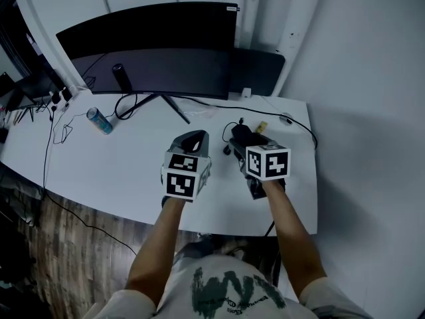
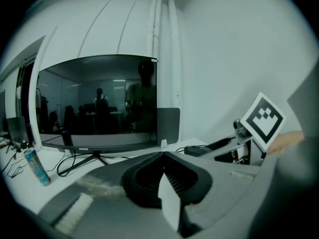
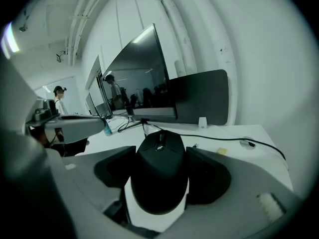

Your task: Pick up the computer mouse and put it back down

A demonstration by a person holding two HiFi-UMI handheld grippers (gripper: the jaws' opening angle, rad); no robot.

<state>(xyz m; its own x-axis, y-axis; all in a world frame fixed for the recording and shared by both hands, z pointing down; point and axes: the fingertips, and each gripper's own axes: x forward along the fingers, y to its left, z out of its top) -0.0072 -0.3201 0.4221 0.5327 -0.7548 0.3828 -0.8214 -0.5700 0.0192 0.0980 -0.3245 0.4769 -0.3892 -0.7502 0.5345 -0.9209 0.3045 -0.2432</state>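
Observation:
The black computer mouse (image 3: 159, 183) sits between the dark pads of my right gripper (image 3: 162, 156), which press on both its sides; its wheel end points toward the monitor. In the head view the mouse (image 1: 240, 135) is a dark shape at the tip of the right gripper (image 1: 243, 139), over the white desk (image 1: 119, 171) near its right end. Whether the mouse touches the desk I cannot tell. My left gripper (image 1: 192, 140) hovers just left of it, and its jaws (image 2: 164, 176) are shut with nothing in them.
A wide curved monitor (image 1: 153, 52) on a stand fills the back of the desk, with a dark panel (image 1: 255, 72) beside it. A blue can (image 1: 99, 120) lies at the left. Black cables (image 1: 292, 121) run past the mouse. The desk's front edge is close below the grippers.

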